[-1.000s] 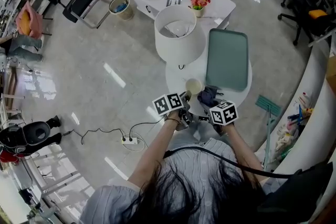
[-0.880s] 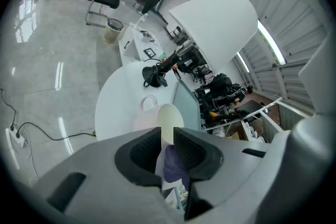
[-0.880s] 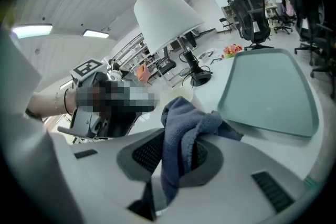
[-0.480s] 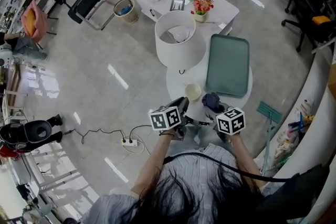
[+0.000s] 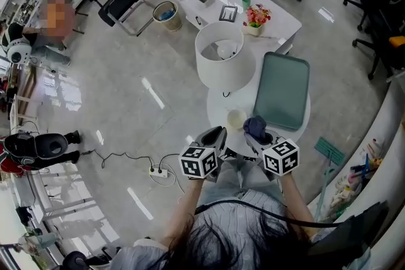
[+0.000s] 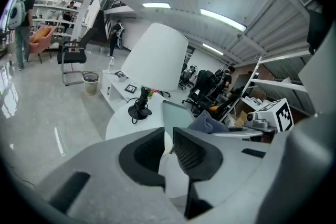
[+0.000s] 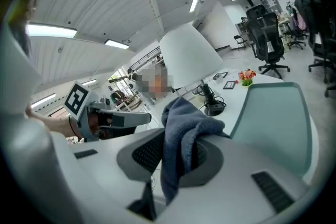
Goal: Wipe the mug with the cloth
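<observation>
A cream mug [image 5: 235, 118] stands upright on the round white table [image 5: 218, 109], near its front edge. My right gripper [image 5: 258, 135] is just right of the mug, shut on a dark blue cloth [image 5: 255, 126] that drapes over its jaws [image 7: 181, 128]. The cloth's bunched top lies close beside the mug; I cannot tell whether they touch. My left gripper [image 5: 214, 132] hangs just short of the mug on its near-left side, with nothing held and its jaws shut to a thin slit [image 6: 165, 136]. From the left gripper view the cloth [image 6: 206, 123] shows to the right.
A large white lamp shade [image 5: 224, 57] rises over the table's far side, its black base [image 6: 139, 110] on the tabletop. A green tray [image 5: 282, 90] lies at the table's right. Beyond are a white desk [image 5: 237, 0] with flowers, a bin and office chairs.
Both grippers have drawn back toward me. The left gripper has moved away from the mug, which stays on the table. The cloth remains in the right gripper.
</observation>
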The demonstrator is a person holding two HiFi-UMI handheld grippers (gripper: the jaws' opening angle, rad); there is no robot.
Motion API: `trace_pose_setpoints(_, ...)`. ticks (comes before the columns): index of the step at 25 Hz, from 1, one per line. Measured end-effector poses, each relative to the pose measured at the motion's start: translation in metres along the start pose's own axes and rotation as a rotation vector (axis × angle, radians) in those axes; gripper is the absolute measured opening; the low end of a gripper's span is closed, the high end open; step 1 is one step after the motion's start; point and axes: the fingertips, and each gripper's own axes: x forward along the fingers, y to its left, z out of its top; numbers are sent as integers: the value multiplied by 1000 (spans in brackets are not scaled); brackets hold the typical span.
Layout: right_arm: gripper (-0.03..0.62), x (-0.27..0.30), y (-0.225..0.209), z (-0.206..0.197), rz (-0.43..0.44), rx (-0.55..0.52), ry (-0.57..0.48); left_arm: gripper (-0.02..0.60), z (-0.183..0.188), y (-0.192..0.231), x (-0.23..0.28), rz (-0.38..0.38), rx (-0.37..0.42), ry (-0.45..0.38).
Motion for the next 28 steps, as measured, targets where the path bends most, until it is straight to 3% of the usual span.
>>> trace_pose_setpoints(5, 78, 5, 12, 7, 22, -10, -10, 58, -5, -2, -9, 8, 29, 1)
trace_pose_setpoints(17, 78, 5, 37, 12, -19, -14, -55, 58, 18, -18, -34, -53, 221, -60)
trace_pose_setpoints(28, 78, 17, 113, -21, -89, 48, -128, 58, -17, 5, -112, -138, 303, -46)
